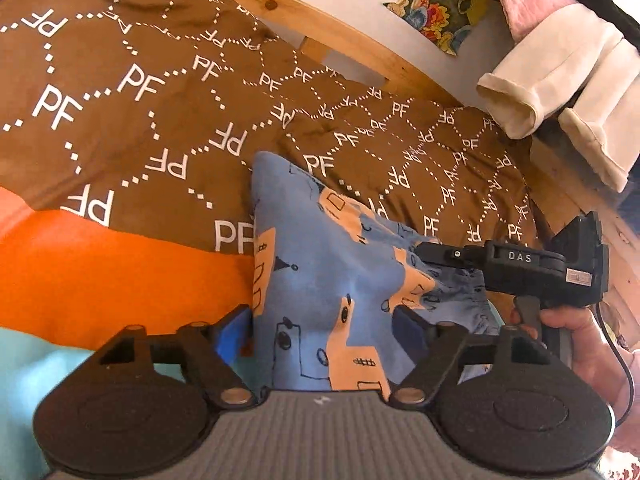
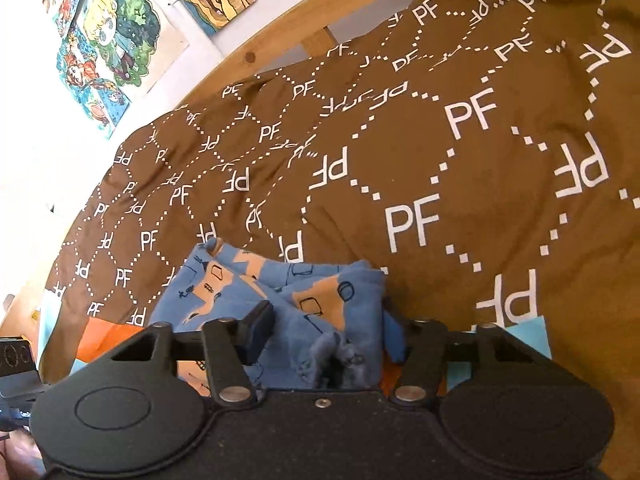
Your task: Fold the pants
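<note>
Left gripper [image 1: 320, 332] jaws astride pants [image 1: 320, 264], not plainly pinching. Right gripper [image 2: 328, 332] jaws round bunched pants [image 2: 320, 300], grip uncertain. Brown blanket [image 2: 440, 152] beneath.

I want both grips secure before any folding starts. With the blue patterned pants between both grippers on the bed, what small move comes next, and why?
Probably close both grippers fully. The pants bunch between the left gripper and right gripper, but neither pair of pads clearly pinches yet. Then lift off the brown blanket.
</note>
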Available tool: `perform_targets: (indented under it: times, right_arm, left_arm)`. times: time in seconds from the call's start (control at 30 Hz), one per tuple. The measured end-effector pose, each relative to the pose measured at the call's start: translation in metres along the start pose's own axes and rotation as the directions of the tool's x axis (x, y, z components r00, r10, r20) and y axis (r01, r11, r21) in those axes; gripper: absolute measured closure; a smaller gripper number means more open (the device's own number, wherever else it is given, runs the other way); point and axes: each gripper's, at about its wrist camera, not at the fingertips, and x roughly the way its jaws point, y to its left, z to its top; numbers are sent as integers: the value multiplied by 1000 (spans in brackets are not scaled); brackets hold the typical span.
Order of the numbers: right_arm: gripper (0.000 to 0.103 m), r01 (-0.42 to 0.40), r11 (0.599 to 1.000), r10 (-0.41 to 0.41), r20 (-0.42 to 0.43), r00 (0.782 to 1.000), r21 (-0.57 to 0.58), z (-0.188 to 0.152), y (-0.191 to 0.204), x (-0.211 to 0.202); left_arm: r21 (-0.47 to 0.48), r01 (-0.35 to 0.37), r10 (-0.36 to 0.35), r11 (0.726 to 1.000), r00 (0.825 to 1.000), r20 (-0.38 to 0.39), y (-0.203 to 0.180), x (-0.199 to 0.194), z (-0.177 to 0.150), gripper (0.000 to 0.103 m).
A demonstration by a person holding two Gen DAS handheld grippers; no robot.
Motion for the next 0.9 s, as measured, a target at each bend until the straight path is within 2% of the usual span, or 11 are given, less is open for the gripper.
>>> perform_targets:
  times: [0.07, 0.13, 0.3, 0.4, 0.57, 0.67, 0.9]
  right_arm:
    - [57, 0, 1000, 0, -3, 1000, 5, 0, -2, 0]
    - [61, -4, 1000, 4, -5, 1000, 11, -1, -3, -1]
    - [70, 18, 1000, -18, 5, 1000, -17, -4, 3, -2]
    - [74, 64, 995, -62, 25, 998, -82, -7, 15, -3]
    - [80, 134, 967, -121, 73, 990, -215, -12, 41, -12]
    - [82, 158, 953, -135, 104, 985, -259, -14, 53, -18]
    - [84, 186, 904, -132, 163, 978, -385, -20, 85, -36]
  left_arm:
    - [-2, -3, 3, 1000, 1000, -17, 2, 2, -1, 40]
    - [-13, -13, 12, 1000, 999, -36, 5, 5, -1, 48]
    - [18, -41, 42, 999, 998, -55, 3, 9, -1, 58]
    - [53, -58, 61, 997, 997, -56, -4, 9, -2, 64]
    - [54, -67, 69, 996, 996, -50, -7, 4, -1, 80]
    - [64, -67, 70, 996, 997, -39, -11, -1, -1, 85]
    - [83, -81, 82, 993, 996, -18, -21, -12, -1, 87]
